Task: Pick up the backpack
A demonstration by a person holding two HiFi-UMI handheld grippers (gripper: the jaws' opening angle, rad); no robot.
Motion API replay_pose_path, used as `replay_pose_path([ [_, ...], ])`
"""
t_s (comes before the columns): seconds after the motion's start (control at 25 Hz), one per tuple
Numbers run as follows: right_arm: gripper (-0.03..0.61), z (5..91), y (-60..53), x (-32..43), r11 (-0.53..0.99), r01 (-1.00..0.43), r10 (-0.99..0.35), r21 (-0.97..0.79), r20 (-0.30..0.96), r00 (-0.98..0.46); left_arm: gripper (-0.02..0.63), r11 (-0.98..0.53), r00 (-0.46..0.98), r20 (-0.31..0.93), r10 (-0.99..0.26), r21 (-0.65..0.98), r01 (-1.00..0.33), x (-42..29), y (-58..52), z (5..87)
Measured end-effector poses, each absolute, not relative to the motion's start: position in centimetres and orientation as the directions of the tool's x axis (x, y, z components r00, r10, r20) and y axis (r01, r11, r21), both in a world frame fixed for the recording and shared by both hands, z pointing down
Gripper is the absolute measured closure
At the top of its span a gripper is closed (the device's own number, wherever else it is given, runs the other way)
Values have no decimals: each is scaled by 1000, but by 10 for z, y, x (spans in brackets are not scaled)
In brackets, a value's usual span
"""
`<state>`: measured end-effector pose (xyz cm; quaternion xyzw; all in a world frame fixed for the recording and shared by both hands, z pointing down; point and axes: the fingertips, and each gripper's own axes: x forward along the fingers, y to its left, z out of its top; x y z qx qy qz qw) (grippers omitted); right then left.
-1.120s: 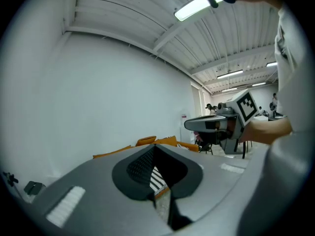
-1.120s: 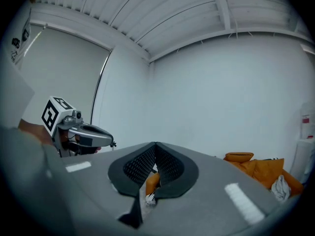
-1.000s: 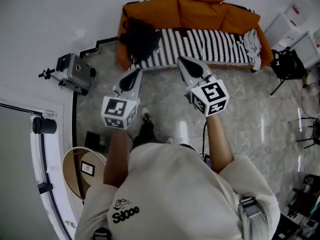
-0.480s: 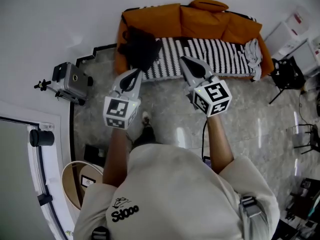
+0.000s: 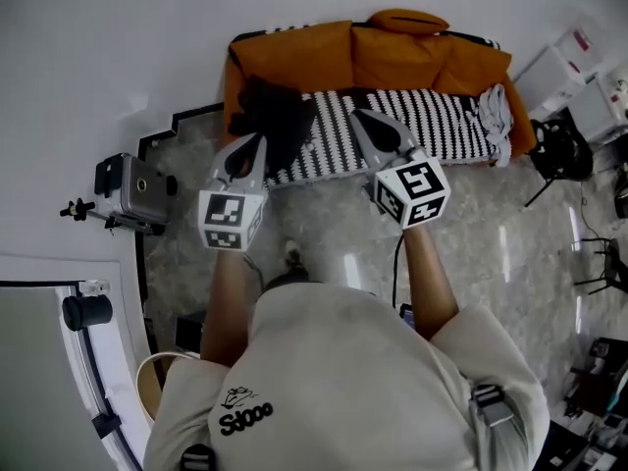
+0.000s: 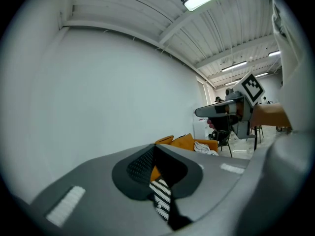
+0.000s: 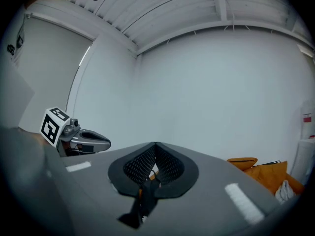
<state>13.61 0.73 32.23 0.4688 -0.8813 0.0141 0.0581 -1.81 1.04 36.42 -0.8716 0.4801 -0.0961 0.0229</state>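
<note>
The black backpack (image 5: pixel 273 118) lies slumped on the left end of an orange sofa (image 5: pixel 294 52), partly on its black-and-white striped cover (image 5: pixel 442 116). My left gripper (image 5: pixel 257 139) is shut and empty, held level, its tip at the backpack's lower edge in the head view. My right gripper (image 5: pixel 355 115) is also shut and empty, over the striped cover to the right of the backpack. In the left gripper view the closed jaws (image 6: pixel 153 146) frame a sliver of orange sofa and stripes. The right gripper view has its closed jaws (image 7: pixel 155 144) facing a bare white wall.
A grey case on a tripod (image 5: pixel 132 189) stands by the wall at left. A grey cloth (image 5: pixel 496 101) lies on the sofa's right end. A black chair (image 5: pixel 554 135) and white boxes (image 5: pixel 569 52) stand at right. A round wooden object (image 5: pixel 157 381) sits at lower left.
The person has stepped toward the sofa, carrying both shut grippers forward. The left tip now reaches the backpack's edge and the right tip lies over the striped cover.
</note>
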Motion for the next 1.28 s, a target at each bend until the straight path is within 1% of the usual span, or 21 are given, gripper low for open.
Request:
replay_pose_path([
  [0.4,575,341,-77,97,529,-848,-838,35,181,-515,603,-536,513,178,-840,-118,-836,-63,-75,383],
  [0.68,575,352,-133,68,498,-862,-857,94,208,-472,603,-529,504,201,-840,-100,-842,-98,-132,400],
  [0.88,575,352,-162,53,469,-875,-877,115,180,-446,603,-525,494,234,-837,-91,-846,-122,-165,416],
  [1.08,577,366,-177,31,528,-843,-839,102,216,-499,603,-506,473,247,-846,-88,-858,-143,-185,427],
  [1.28,575,378,-199,22,549,-827,-824,121,247,-511,603,-502,466,275,-841,-75,-861,-149,-202,439],
])
